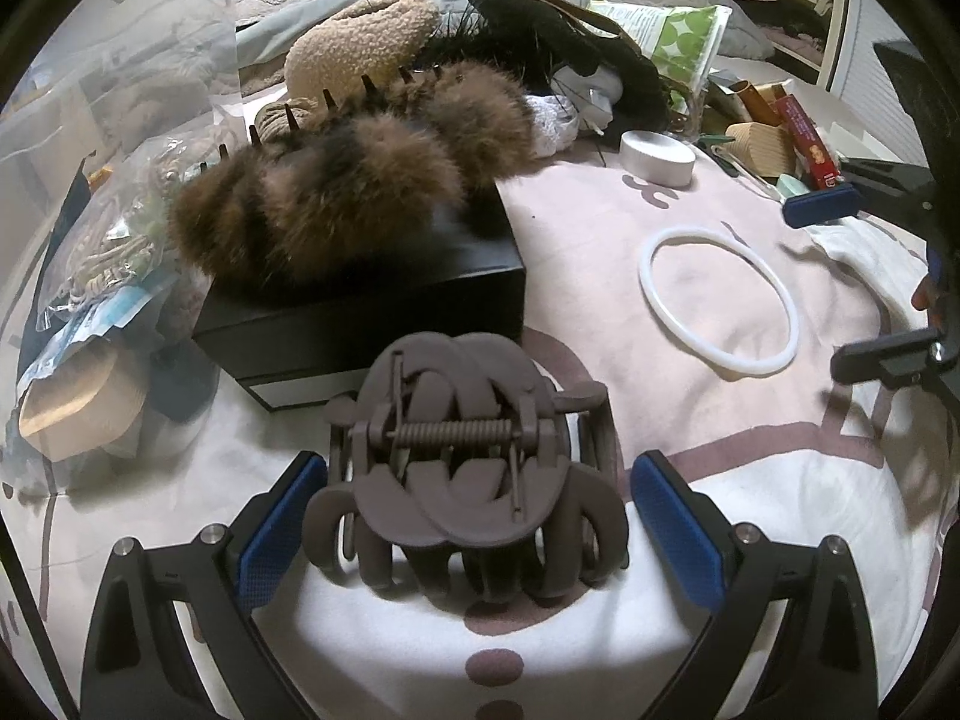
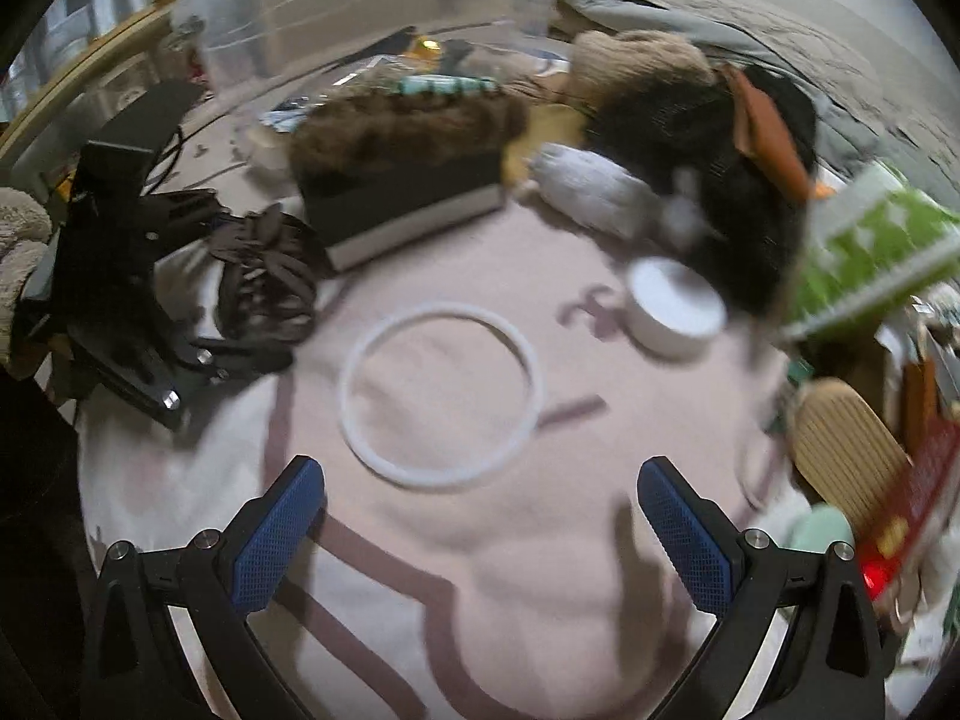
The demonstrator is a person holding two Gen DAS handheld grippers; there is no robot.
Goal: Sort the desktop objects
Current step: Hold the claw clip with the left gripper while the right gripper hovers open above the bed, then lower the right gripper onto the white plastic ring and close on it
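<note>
1. At the far left of the left wrist view, a clear plastic bag (image 1: 114, 240) lay on the bedspread (image 1: 600, 252) with coils of rope inside it; what else it held could not be told.
2. Below it sat a tan ribbed cup (image 1: 78, 408), tipped on its side among crumpled wrappers.
3. A black box (image 1: 372, 306) with a pale lower band stood closed just right of those, and a brown fur hair claw (image 1: 336, 198) with dark teeth rested on its lid.
4. Directly in front of the box, a grey-brown hair claw (image 1: 462, 468) sat on the bedspread between the blue pads of the left gripper (image 1: 477, 531); the jaws were spread and neither pad touched the clip.
5. Behind the box, a beige fleece slipper (image 1: 360, 42) and a black furry item (image 1: 558, 42) lay in a heap.
6. Right of the box, a white ring (image 1: 720, 300) lay flat on the pink patch, with a small white round tub (image 1: 657, 156) beyond it, lid on.
7. The right gripper (image 2: 480, 531) hung spread wide over bare bedspread, gripping nothing, the ring just ahead of its pads.
8. Farther right lay a green-and-white packet (image 2: 870, 252), a ribbed tan object (image 2: 846, 450) and a red box (image 2: 918, 498), blurred.
9. A clear plastic bin (image 2: 372, 12) stood at the back of the right wrist view; its contents were too blurred to tell.
</note>
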